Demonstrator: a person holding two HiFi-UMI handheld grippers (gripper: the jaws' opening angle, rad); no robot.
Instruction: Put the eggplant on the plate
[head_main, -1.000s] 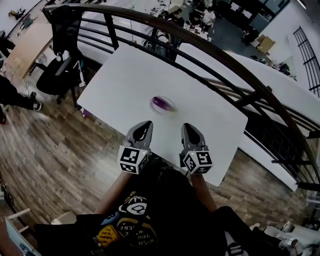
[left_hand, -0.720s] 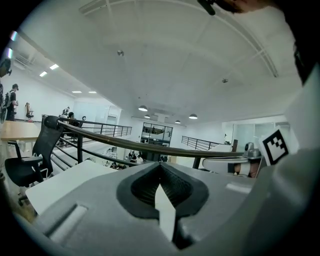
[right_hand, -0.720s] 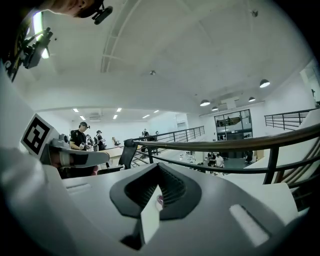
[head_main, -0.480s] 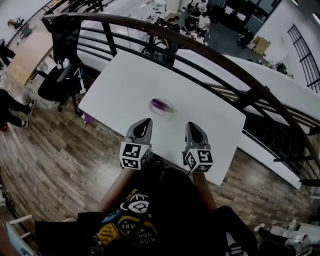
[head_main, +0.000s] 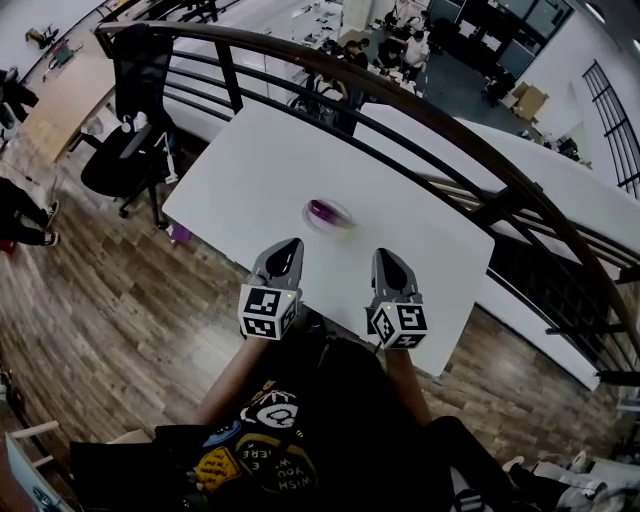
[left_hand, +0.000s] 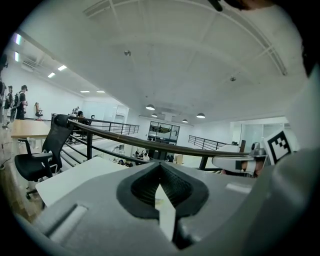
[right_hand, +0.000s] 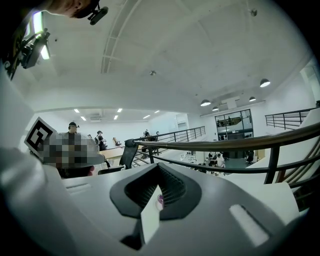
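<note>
The white table (head_main: 240, 170) fills the middle of the head view. A dark railing (head_main: 420, 110) curves behind the table's far edge, and a black office chair (head_main: 125, 150) stands on the wood floor past its left corner. The left gripper (head_main: 289, 246) and the right gripper (head_main: 386, 256) are over the near edge of the table, side by side and apart from each other, both pointing toward the table's middle. Each gripper has its jaws closed together with nothing held between them. A small pale plate (head_main: 344, 222) sits near the middle of the table, and the purple eggplant (head_main: 321, 210) lies on it, a little beyond both gripper tips and between their lines, touching neither.
</note>
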